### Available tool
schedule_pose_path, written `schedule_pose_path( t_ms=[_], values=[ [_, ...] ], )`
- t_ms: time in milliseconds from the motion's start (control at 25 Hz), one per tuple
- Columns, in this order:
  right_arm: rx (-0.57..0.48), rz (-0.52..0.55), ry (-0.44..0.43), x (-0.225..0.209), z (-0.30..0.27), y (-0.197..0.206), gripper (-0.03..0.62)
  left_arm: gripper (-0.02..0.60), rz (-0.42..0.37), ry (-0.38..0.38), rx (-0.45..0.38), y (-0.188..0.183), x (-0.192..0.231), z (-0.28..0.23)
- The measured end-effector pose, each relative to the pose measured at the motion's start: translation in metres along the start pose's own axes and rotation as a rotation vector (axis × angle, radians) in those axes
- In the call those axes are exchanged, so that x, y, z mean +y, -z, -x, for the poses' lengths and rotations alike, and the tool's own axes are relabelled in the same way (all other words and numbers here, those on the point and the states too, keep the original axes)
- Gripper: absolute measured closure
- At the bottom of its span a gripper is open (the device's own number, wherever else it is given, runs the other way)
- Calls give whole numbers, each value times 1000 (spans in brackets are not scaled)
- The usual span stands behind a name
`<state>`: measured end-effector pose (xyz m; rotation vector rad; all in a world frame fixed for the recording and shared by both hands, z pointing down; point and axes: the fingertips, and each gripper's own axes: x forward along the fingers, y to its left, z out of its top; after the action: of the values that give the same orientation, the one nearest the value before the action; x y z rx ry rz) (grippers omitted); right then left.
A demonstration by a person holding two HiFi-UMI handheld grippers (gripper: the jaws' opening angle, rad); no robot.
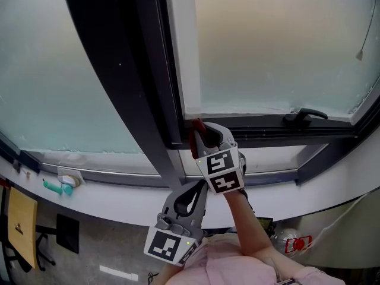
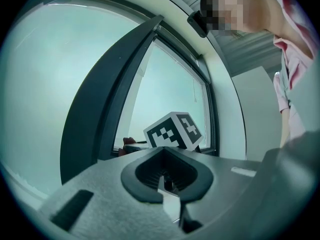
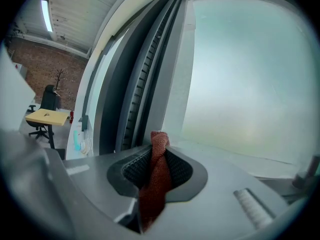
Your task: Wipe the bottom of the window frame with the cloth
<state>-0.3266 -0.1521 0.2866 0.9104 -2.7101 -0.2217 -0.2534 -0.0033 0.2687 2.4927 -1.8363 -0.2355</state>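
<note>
left gripper [image 2: 167,181] hangs low, jaws pressed together; right gripper [image 1: 200,136] pinches red cloth [image 3: 156,179] at window frame [image 1: 255,122] bottom.

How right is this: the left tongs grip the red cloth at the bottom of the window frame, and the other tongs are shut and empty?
Wrong side. The right tongs grip the red cloth at the bottom of the window frame, as the right gripper view shows; the left tongs are shut and empty.
</note>
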Motion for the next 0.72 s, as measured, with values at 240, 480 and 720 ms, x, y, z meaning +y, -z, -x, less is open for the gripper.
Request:
schedule_pose_path(
  t_ms=[240, 480, 720],
  values=[
    [0, -6, 10, -7, 5, 3, 526, 589, -1, 22, 9, 2, -7, -4],
    [-4, -17, 11, -12, 9, 5, 526, 589, 5, 38, 9, 3, -11, -7],
    [-2, -1, 7, -13, 9, 5, 526, 589, 13, 49, 9, 4, -13, -9]
  ],
)
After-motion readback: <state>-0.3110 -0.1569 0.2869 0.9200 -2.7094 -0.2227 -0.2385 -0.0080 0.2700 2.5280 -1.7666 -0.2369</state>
